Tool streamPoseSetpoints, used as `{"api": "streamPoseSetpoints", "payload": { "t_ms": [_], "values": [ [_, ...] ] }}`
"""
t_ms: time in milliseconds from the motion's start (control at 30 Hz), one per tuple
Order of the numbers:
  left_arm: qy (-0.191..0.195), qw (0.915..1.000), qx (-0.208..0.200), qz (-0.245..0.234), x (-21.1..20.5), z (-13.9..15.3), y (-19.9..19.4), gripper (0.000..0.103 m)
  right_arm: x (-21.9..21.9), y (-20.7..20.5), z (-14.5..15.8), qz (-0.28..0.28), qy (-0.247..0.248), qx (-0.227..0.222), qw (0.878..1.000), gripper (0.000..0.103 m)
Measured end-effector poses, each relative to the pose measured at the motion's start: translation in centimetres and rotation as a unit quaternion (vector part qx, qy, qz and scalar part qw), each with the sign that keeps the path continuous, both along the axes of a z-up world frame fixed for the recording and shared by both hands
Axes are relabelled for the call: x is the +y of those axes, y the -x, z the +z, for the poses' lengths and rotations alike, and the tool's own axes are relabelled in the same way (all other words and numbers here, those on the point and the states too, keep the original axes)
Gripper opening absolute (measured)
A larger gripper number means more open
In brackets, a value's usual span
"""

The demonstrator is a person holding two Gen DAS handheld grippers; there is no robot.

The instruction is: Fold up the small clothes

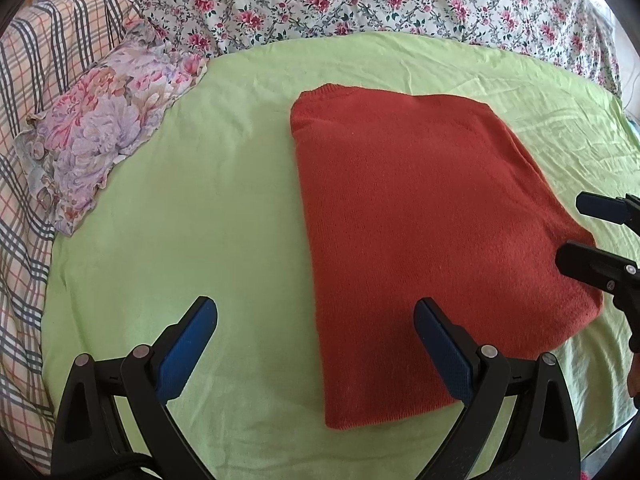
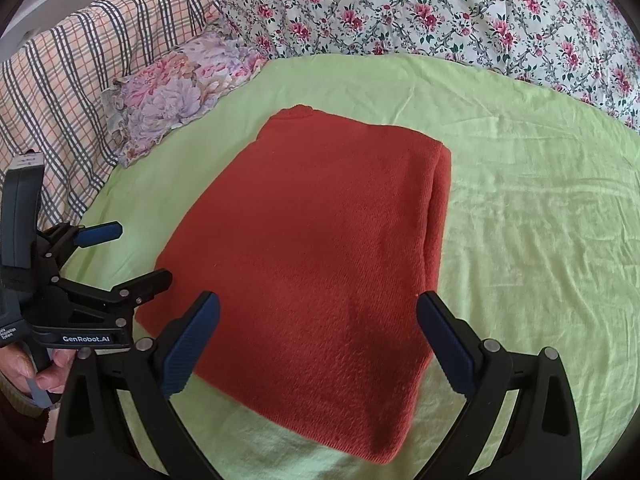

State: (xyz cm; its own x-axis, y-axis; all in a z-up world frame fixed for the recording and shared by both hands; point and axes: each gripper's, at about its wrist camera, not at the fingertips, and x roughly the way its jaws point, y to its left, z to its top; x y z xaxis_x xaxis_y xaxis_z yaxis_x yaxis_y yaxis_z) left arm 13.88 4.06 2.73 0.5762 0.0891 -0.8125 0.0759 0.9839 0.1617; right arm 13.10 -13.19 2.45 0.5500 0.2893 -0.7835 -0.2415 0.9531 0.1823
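A red knitted garment [image 1: 424, 232] lies folded into a flat rectangle on the green sheet [image 1: 192, 200]; it also shows in the right wrist view [image 2: 316, 256]. My left gripper [image 1: 316, 312] is open and empty, hovering over the garment's near left edge. My right gripper [image 2: 318, 308] is open and empty above the garment's near part. The right gripper also shows in the left wrist view [image 1: 568, 232] at the garment's right edge, and the left gripper shows in the right wrist view [image 2: 140, 252] at its left edge.
A floral pillow [image 1: 100, 136] lies at the left on the sheet. A plaid quilt [image 1: 36, 80] is bunched at the far left. A flowered duvet [image 1: 380, 0] runs along the back.
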Motion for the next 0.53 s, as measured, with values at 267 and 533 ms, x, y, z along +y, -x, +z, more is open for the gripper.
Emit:
{"api": "streamPoseSetpoints", "payload": {
  "t_ms": [267,533],
  "values": [
    [-0.007,1.0000,0.000,-0.004,-0.3,0.2,-1.0,0.099,-0.4,-0.8,-0.1,0.000,-0.001,0.003,1.000,0.099],
    [-0.007,1.0000,-0.003,0.000,-0.2,0.9,-1.4,0.099,-0.6,-1.4,-0.2,-0.004,-0.003,0.002,1.000,0.099]
  ]
}}
